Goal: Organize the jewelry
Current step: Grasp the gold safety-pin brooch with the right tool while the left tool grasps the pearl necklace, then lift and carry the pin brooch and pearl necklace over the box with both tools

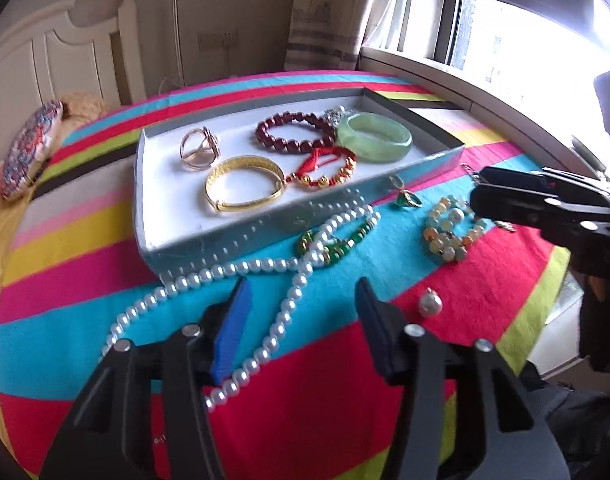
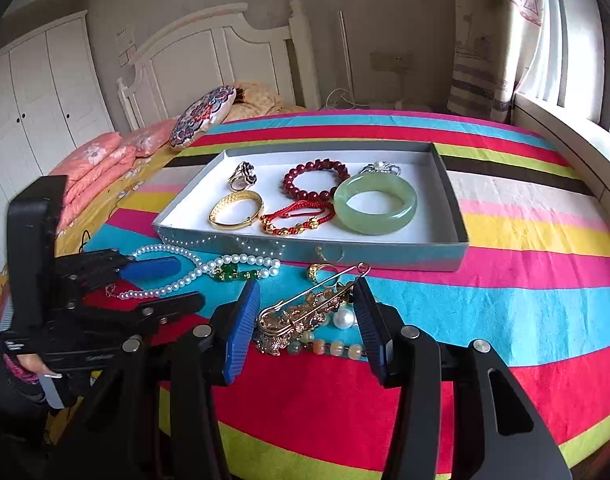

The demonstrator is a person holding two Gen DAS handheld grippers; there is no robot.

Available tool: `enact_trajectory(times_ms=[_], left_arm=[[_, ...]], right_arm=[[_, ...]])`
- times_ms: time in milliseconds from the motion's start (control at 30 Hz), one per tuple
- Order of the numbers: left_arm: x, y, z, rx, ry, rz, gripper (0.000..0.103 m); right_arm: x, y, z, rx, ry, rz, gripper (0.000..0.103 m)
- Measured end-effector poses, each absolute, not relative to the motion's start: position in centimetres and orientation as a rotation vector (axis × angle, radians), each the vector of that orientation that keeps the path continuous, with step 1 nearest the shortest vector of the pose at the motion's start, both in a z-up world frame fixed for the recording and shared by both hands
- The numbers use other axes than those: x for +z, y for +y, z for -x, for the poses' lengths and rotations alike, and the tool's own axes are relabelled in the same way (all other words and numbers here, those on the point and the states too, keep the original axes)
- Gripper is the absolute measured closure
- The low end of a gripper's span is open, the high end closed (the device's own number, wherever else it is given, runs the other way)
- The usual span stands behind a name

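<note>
A shallow grey tray [image 1: 241, 236] [image 2: 385, 258] on the striped bed holds a green jade bangle [image 1: 375, 136] [image 2: 375, 204], a dark red bead bracelet [image 1: 293, 134] [image 2: 315, 178], a gold bangle [image 1: 245, 188] [image 2: 236, 210], a red cord bracelet [image 1: 329, 168] [image 2: 295, 220] and a ring [image 1: 199, 146] [image 2: 243, 176]. In front of the tray lie a pearl necklace [image 1: 273, 320] [image 2: 193, 272], a green bead bracelet [image 1: 333, 246] [image 2: 235, 274], a gold ring [image 1: 407, 198] [image 2: 321, 272] and a pastel bead bracelet [image 1: 449, 232] [image 2: 329, 346]. My left gripper [image 1: 303, 292] [image 2: 173, 284] is open over the pearls. My right gripper [image 2: 307, 300] [image 1: 479, 188] is open around a gold brooch pin [image 2: 305, 308].
A loose pearl pendant [image 1: 430, 304] lies on the red stripe. Pillows [image 2: 105, 160] and a round cushion [image 1: 29, 152] [image 2: 203, 118] lie by the headboard. A window sill [image 1: 485, 88] runs along the right of the bed.
</note>
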State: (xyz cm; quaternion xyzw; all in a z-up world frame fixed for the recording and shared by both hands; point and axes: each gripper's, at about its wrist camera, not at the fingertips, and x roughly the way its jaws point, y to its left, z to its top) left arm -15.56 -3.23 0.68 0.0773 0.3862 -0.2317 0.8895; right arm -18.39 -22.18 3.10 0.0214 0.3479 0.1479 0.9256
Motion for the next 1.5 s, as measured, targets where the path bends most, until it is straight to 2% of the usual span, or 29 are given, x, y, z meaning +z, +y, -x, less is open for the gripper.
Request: enact_trajectory(times_ms=[33,67,100,133,300,733,1033,1500], left_arm=[[0.7,-3.5,15.4,-0.48,0.806,-0.178,0.057],[0.7,-3.8,15.3,-0.478,0.807,-0.199,0.068],[0.7,-4.0,15.3,-0.477,0.802,-0.222,0.092],[0.8,-4.0,15.2,-0.484,0.801,-0.233,0.096],[2.2,-4.1,16.2,-0.466,0.711,-0.269,0.096],[12.7,-1.8,19.0,-0.432,0.453,-0.222,0.096],[17.1,-2.0,20.1,-0.433,0.363,-0.25,0.096],[21.2,-4.1,19.5,-0.451,0.281,-0.287,0.096]], right_arm=[[3.2,-22.4,18.5,0.302,0.709,-0.049,0.056],[3.3,-22.7,18.6,0.3,0.703,-0.055,0.056],[3.3,-22.9,18.6,0.3,0.701,-0.06,0.056],[3.2,-23.1,18.7,0.301,0.7,-0.065,0.056],[3.1,-23.4,19.2,0.31,0.69,-0.069,0.056],[5.6,-24.4,20.8,0.319,0.607,-0.078,0.056],[8.2,-24.4,21.7,0.326,0.542,-0.057,0.056],[9.0,-24.3,21.7,0.33,0.529,-0.036,0.056]])
